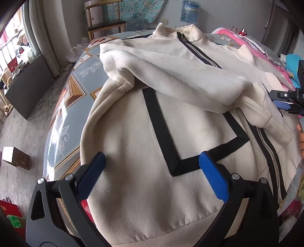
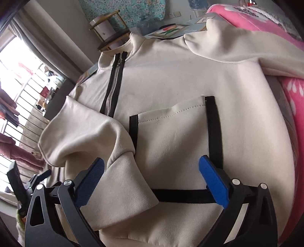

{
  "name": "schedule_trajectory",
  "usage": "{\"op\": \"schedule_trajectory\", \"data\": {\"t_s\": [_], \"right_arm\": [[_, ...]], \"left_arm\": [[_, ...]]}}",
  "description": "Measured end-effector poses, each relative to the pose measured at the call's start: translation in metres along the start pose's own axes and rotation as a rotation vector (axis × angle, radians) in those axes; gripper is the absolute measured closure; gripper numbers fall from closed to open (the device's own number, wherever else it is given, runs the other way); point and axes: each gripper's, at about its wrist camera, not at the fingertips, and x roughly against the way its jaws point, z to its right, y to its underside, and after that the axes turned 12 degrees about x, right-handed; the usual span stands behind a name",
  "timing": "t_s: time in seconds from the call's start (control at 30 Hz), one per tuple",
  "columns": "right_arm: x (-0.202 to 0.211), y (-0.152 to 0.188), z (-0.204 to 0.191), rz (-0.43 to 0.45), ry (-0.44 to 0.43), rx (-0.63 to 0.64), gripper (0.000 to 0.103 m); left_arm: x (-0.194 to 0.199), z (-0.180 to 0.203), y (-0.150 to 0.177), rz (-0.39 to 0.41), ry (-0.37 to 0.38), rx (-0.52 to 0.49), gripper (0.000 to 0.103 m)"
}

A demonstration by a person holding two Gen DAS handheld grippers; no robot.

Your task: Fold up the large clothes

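Note:
A cream jacket (image 1: pixel 133 133) with a black-edged zipper (image 1: pixel 199 51) and black pocket trim (image 1: pixel 161 133) lies front up on the table. One sleeve (image 1: pixel 180 76) is folded across its chest. My left gripper (image 1: pixel 152 157) hangs open just above the lower front, nothing between its blue pads. My right gripper (image 2: pixel 152 161) is also open, over the other pocket (image 2: pixel 174 136). The folded sleeve's cuff (image 2: pixel 123 186) lies under it, near its left finger, and neither pad presses on it. The right gripper's tip (image 1: pixel 281 100) shows at the left wrist view's right edge.
The table (image 1: pixel 76 79) has a glossy blue-grey patterned cloth, with its edge on the left. A pink blanket (image 2: pixel 266 22) lies beside the jacket. A wooden chair (image 1: pixel 106 24) and a water bottle (image 1: pixel 189 11) stand behind. A small box (image 1: pixel 16 157) and a dark cabinet (image 1: pixel 30 85) are on the floor.

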Motion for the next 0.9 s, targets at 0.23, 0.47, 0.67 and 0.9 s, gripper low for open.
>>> {"op": "schedule_trajectory", "data": {"t_s": [0.23, 0.47, 0.67, 0.9], "right_arm": [[0.011, 0.013, 0.027, 0.116, -0.195, -0.103, 0.006], [0.034, 0.016, -0.003, 0.086, -0.079, -0.091, 0.006], [0.049, 0.05, -0.027, 0.077, -0.162, -0.135, 0.006], [0.021, 0.057, -0.033, 0.023, -0.17, -0.194, 0.038]], "left_arm": [[-0.001, -0.001, -0.001, 0.003, -0.006, 0.026, 0.007], [0.002, -0.003, 0.002, 0.01, 0.019, 0.0, 0.007], [0.001, 0.0, 0.006, 0.011, 0.011, -0.021, 0.007], [0.001, 0.0, 0.001, -0.014, 0.013, -0.015, 0.007]]}}
